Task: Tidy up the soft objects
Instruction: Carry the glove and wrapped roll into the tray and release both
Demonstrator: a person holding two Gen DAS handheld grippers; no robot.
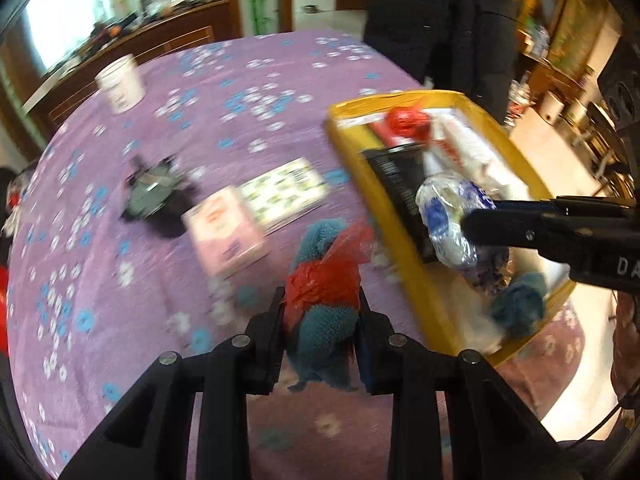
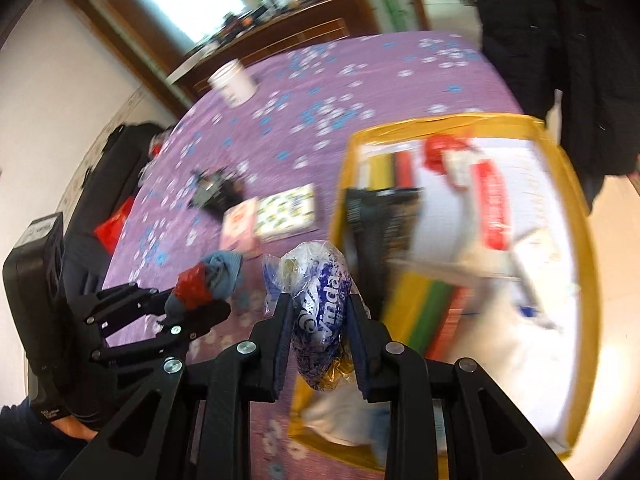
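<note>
Teal cloth [image 1: 320,316] clamped btwn left gripper [image 1: 320,320] jaws; right gripper [image 2: 318,320] pinches tissue pack [image 2: 316,312].

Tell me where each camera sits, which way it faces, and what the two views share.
Left wrist: on the left gripper, looking down its jaws at a teal cloth bundle over the purple tablecloth; right gripper enters at right.
Right wrist: on the right gripper, jaws clamping a tissue pack beside the yellow box; left gripper at left.
Shared: tablecloth, box, white cup.
</note>
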